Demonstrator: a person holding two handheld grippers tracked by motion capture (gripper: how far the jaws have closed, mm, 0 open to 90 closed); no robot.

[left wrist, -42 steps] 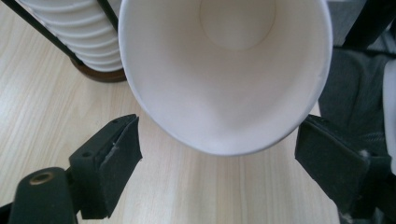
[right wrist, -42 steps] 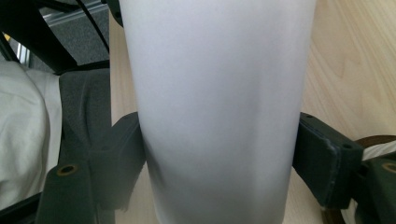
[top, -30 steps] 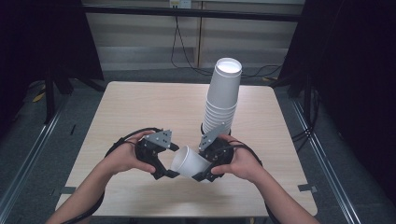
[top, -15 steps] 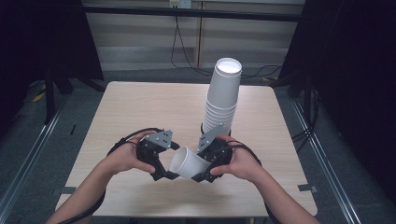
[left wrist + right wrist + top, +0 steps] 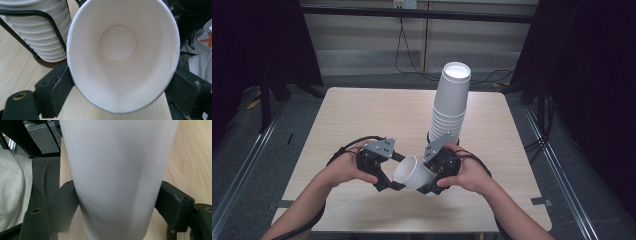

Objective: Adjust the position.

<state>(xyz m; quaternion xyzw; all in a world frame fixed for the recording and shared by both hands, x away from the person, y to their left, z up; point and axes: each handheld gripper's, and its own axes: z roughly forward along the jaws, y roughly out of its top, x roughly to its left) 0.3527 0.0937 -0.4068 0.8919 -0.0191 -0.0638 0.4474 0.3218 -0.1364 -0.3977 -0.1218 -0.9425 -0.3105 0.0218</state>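
i have 1 white paper cup [image 5: 412, 173] lying on its side between the 2 grippers, near my edge of the wooden table [image 5: 362, 115]; i cannot tell whether it rests on the wood or is lifted just clear. its long axis runs roughly left to right across the table, a little tilted: the open mouth points toward the left gripper [image 5: 393, 176] and slightly up, the closed base toward the right gripper [image 5: 428, 184].

the left gripper is pinching the cup at the rim end. in the left gripper view i look straight down into the cup [image 5: 122, 55], and both black pads press its sides enough to squash the mouth into an oval. the right gripper is clamped on the body nearer the base; in the right gripper view the wall of the cup [image 5: 117, 177] rises between pads that touch it on both sides.

so the cup is shared, and neither hand is nearer. my judgement: any pull must go along that axis, or 1 side must let go.

just behind the right gripper stands the stack of cups [image 5: 451, 105] in its black wire holder [image 5: 53, 27], upright.
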